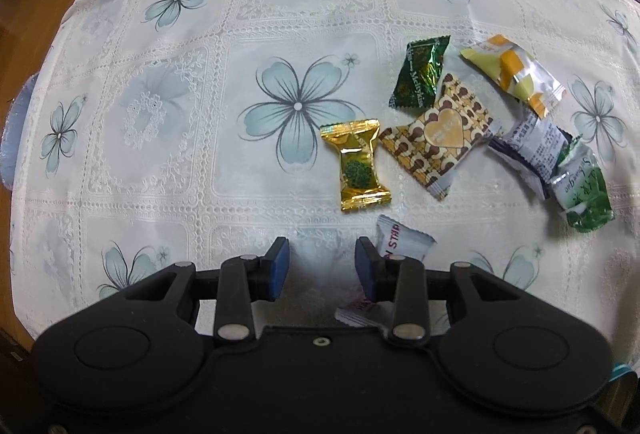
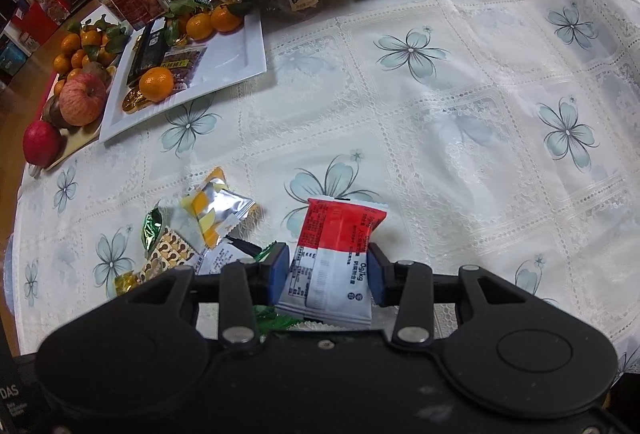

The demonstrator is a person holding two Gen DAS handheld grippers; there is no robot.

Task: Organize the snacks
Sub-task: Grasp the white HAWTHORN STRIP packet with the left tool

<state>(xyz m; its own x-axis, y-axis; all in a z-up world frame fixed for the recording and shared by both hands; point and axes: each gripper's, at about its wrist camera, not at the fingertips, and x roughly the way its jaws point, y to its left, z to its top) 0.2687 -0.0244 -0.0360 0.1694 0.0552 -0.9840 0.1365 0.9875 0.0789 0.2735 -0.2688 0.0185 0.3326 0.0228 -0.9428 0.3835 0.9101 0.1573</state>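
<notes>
The right gripper has its jaws closed on a red-and-white snack packet, held above the desk near the white tray. The left gripper has its jaws apart and grips nothing; a white wrapped candy lies just beside its right finger, well short of the white tray. A gold candy lies nearer the tray.

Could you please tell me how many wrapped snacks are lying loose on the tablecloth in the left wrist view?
7: gold, heart-patterned, dark green, yellow-silver, grey-white, green-white, white one near the jaws. Others may be hidden.
</notes>
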